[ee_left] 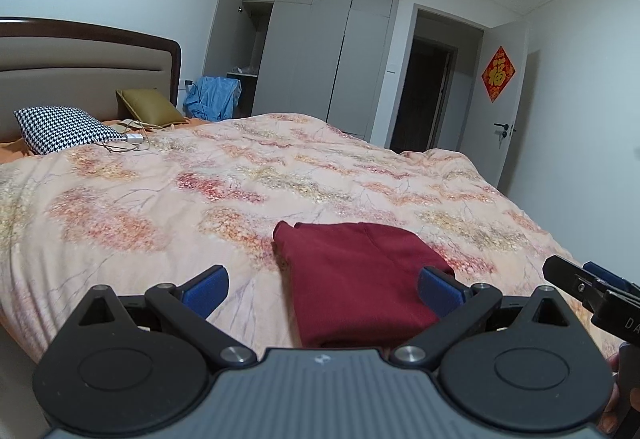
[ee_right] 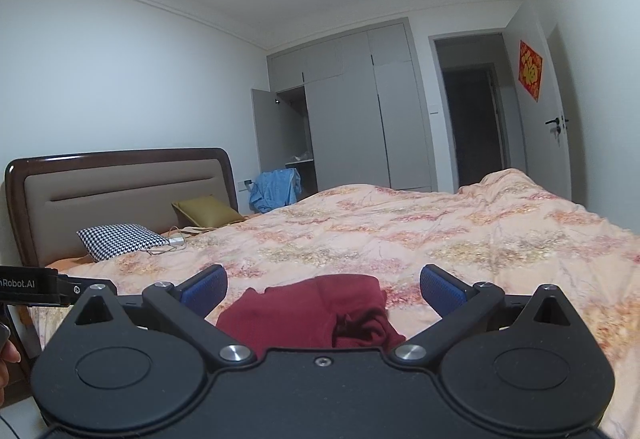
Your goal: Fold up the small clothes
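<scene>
Both grippers hang just off the bed's near edge with nothing in them: the left gripper (ee_left: 323, 289) has its blue pads spread wide, and so does the right gripper (ee_right: 323, 289). Just ahead of them, between the two, a folded dark red garment (ee_left: 356, 275) lies flat on the flowered quilt (ee_left: 200, 191). Further off to the left sit a checked pillow (ee_left: 64, 129) and an olive cushion (ee_left: 150, 107) by the headboard (ee_right: 120, 191); beyond stands the grey wardrobe (ee_left: 320, 51).

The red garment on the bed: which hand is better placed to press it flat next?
Probably the left. In its view the red garment lies ahead, reaching its right pad. The right tongs see only its bunched near end. Both tongs are open and empty.
</scene>
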`<control>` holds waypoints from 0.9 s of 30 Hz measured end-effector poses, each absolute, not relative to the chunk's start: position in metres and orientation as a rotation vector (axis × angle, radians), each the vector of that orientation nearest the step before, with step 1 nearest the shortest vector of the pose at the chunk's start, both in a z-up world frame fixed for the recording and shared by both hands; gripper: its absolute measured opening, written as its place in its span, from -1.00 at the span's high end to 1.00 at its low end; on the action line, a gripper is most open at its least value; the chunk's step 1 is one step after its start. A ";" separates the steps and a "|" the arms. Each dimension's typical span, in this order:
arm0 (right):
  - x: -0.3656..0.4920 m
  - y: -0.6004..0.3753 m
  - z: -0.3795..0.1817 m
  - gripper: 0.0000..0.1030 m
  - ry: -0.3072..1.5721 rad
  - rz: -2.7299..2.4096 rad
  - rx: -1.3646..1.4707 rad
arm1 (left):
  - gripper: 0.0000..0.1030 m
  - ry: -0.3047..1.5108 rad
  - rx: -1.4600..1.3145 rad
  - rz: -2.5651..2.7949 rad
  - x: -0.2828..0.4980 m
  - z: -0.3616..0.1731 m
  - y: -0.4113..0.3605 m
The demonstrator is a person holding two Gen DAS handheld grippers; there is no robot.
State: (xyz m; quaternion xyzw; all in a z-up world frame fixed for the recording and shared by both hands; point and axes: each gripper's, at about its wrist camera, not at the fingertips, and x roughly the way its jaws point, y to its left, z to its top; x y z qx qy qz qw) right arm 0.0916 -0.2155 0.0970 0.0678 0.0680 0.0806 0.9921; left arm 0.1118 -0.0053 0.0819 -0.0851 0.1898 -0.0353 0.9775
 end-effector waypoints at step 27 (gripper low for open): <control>0.012 -0.183 0.028 -0.99 0.137 0.018 0.077 | -1.00 0.422 -0.153 -0.036 0.059 0.007 -0.008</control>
